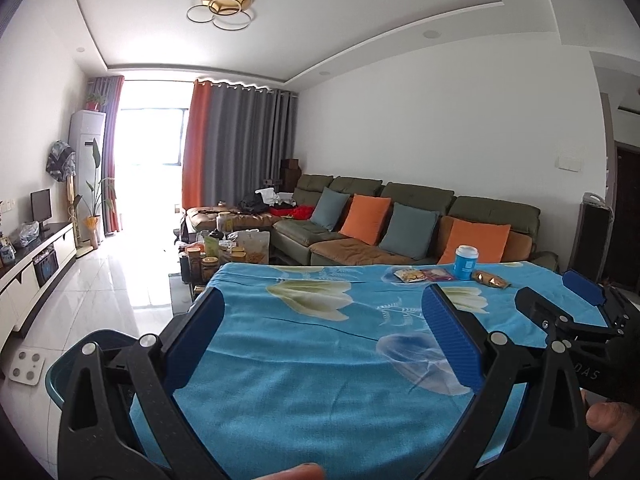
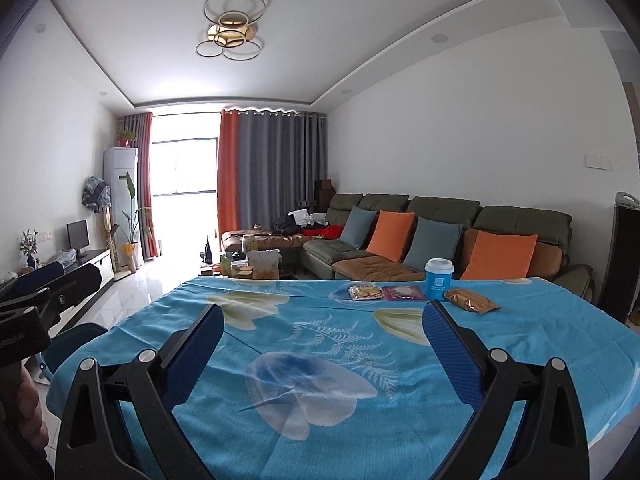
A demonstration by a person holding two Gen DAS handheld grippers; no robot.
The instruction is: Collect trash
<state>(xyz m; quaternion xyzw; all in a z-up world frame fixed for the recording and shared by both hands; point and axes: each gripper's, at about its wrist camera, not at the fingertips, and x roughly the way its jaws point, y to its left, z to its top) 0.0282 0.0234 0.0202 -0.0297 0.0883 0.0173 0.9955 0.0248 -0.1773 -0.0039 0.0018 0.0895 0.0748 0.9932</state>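
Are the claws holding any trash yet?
No. The left gripper and right gripper are both open and empty; the cup and wrappers lie untouched on the table.

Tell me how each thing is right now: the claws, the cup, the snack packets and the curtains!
Left claw: open, empty, above the blue tablecloth.
Right claw: open, empty.
Blue cup: upright, white lid on.
Biscuit packet: lying flat.
Pink packet: lying flat, beside the cup.
Gold packet: lying flat, crinkled.
Curtains: pulled aside, window showing.
Bin: beside the table, inside hidden.
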